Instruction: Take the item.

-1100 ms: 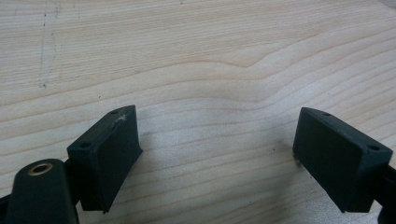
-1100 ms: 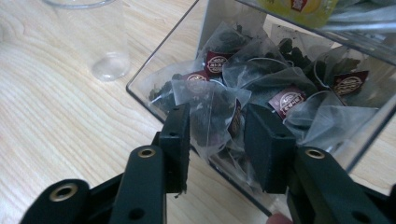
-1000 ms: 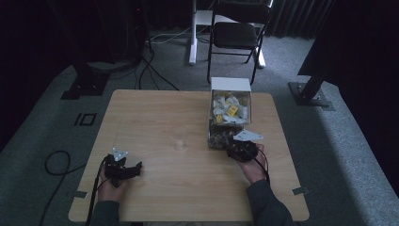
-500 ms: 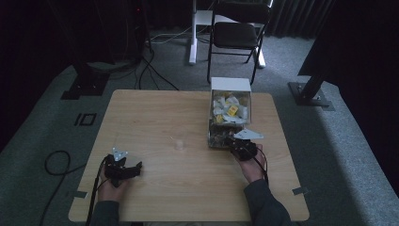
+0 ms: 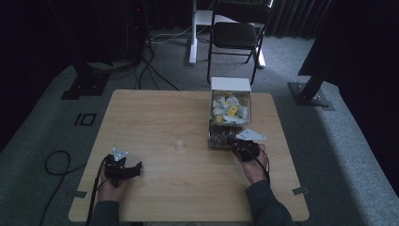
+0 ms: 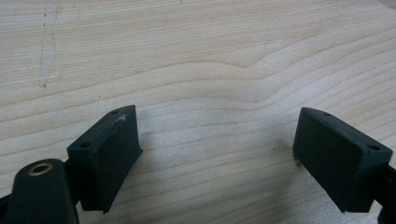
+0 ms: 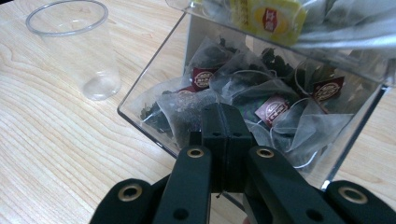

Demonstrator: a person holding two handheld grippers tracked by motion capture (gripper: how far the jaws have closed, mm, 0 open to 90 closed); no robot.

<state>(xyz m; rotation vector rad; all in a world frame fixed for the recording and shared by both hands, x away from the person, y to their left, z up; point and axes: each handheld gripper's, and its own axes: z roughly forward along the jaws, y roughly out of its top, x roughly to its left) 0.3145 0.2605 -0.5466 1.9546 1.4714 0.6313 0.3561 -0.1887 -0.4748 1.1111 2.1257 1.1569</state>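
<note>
Tea bags (image 7: 243, 88), dark pyramid sachets, lie heaped in the clear box's (image 7: 140, 100) lower compartment at the table's (image 5: 155, 113) far right. Our right gripper (image 7: 225, 122) reaches over the box's front rim, jaws just clenched together; whether a bag is pinched we cannot tell. A clear plastic cup (image 7: 77, 44) stands just beside. Our left gripper (image 6: 215, 140) rests released on bare wood.

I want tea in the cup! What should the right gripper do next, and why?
Probably lift gently. The right gripper is shut at the box of tea bags, seemingly pinching one bag's edge, and the cup beside it waits.
</note>
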